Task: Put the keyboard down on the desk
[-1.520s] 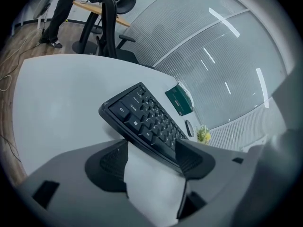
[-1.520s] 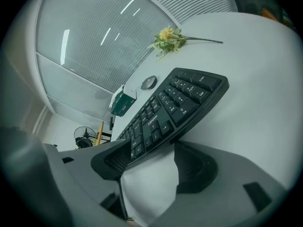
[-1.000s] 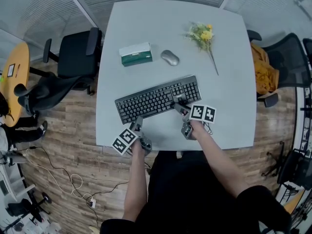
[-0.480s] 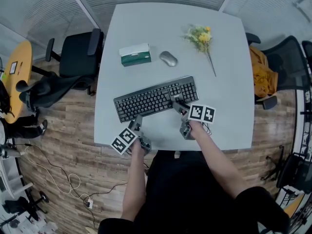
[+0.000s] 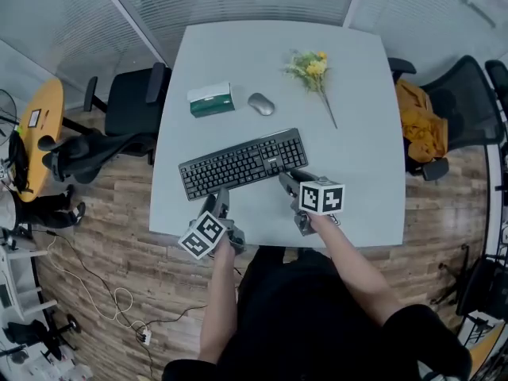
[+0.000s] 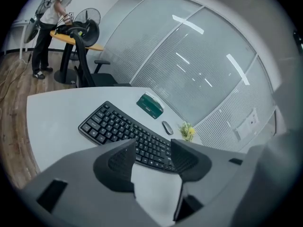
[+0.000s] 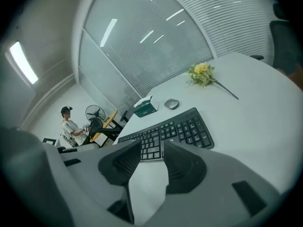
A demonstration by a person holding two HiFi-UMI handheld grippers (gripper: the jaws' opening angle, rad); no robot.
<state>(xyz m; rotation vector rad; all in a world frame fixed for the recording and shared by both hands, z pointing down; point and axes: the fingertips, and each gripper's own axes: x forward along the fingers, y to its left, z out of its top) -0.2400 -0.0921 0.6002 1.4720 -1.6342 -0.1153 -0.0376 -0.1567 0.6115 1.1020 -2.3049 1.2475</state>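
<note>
The keyboard lies flat on the grey desk, slightly askew, in the near half of the top. Its whole underside looks to rest on the surface, so the put-down itself seems done. What remains, as I judge it, is a clean let-go.

To do that well, draw both grippers straight back toward the desk's near edge, keeping them low and level. No jaw tip should catch the keyboard's front rim and skid it toward the green tissue box, the yellow flowers or the mouse beyond it.

The left gripper sits just beside the keyboard's near left part, not touching it. Its jaws are fairly wide and closing. Its own view shows only bare desk between them, with the keyboard lying past the tips.

The right gripper is close by the near right corner. Its jaws are narrower and also closing on nothing, and the keyboard lies ahead of them, ungrasped.
</note>
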